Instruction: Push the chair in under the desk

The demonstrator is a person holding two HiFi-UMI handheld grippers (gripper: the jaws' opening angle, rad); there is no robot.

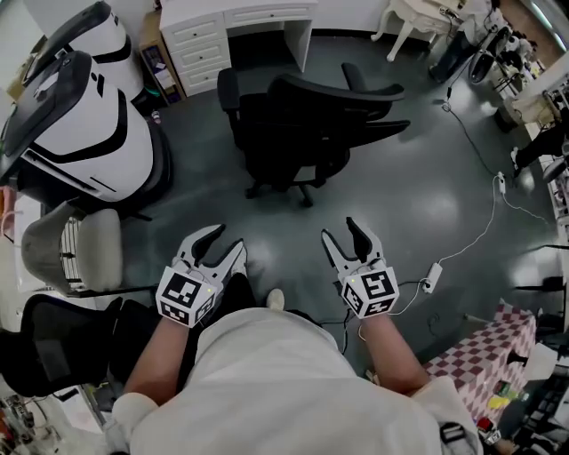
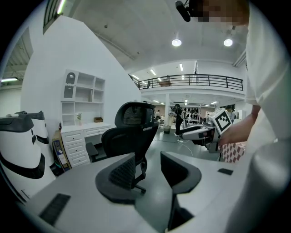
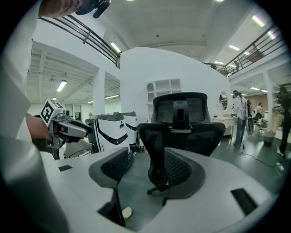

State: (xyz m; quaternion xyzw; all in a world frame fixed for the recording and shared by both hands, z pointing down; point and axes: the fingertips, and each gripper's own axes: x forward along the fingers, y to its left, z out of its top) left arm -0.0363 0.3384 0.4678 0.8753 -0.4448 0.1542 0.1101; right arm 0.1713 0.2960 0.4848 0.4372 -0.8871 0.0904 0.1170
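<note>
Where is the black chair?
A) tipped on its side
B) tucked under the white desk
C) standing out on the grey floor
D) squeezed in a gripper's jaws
C: the black mesh office chair stands upright on the grey floor, clear of the white desk; the left gripper and right gripper hang open, short of it.

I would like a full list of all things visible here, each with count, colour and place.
office chair: one, black, on the floor before the desk, not pushed in
desk: one, white, with drawers, top
machine: one, white with black stripes, far left
mesh chair: one, grey, left
power cable: one, white, floor at right
checkered cloth: one, red-white, lower right
left gripper: one, white-black, jaws open, empty
right gripper: one, white-black, jaws open, empty
</note>
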